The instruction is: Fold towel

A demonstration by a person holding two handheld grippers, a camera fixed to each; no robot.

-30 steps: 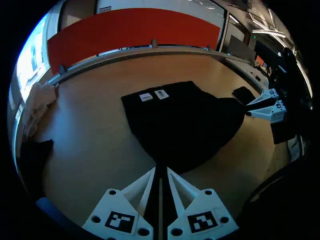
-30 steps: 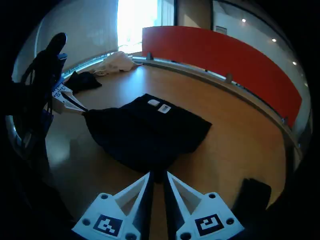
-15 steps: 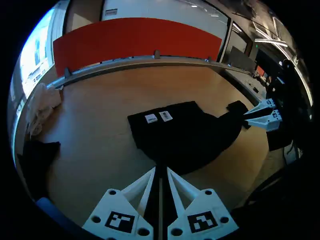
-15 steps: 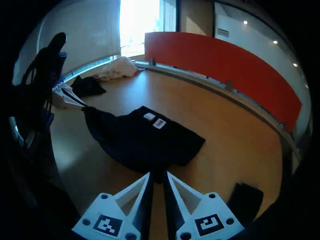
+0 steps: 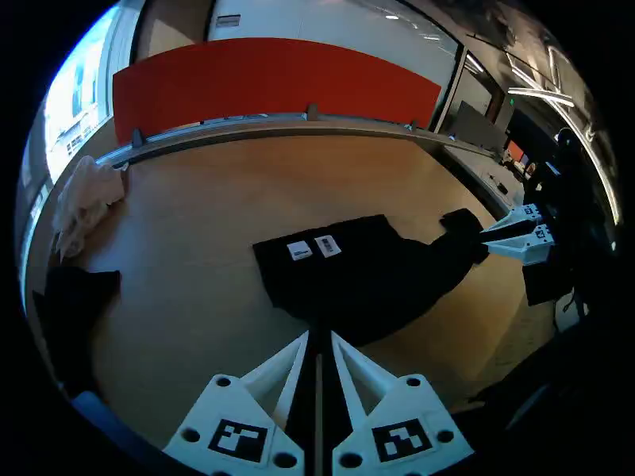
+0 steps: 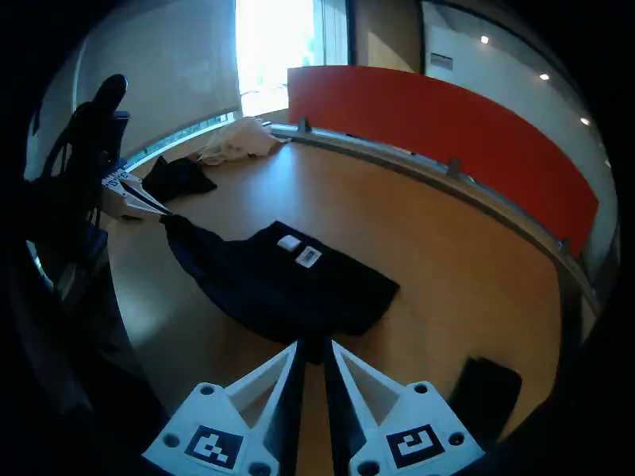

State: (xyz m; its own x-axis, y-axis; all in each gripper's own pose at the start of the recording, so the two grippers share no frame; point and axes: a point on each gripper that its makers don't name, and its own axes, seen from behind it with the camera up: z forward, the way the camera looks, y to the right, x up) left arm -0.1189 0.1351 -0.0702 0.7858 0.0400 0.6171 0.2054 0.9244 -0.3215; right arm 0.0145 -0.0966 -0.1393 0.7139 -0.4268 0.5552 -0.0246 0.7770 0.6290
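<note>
The left gripper (image 5: 317, 339) has its fingers drawn almost together, and the near edge of the black towel (image 5: 365, 274) is pinched in the thin slit between them. The right gripper (image 6: 315, 349) is closed the same way on another part of the towel's edge.

In the left gripper view, the right gripper sits out at three o'clock with a corner of the towel pulled up to its tips. In the right gripper view, the left gripper is at nine o'clock, holding the opposite corner. Between them the towel lies spread and rumpled on the wooden table (image 5: 198, 238), with two small white labels (image 5: 313, 247) on its far part.

In the left gripper view, a white cloth (image 5: 83, 198) lies near the table's edge at ten o'clock, a dark cloth (image 5: 67, 301) just below it at nine. A red panel (image 5: 270, 75) stands behind the table at twelve o'clock.
</note>
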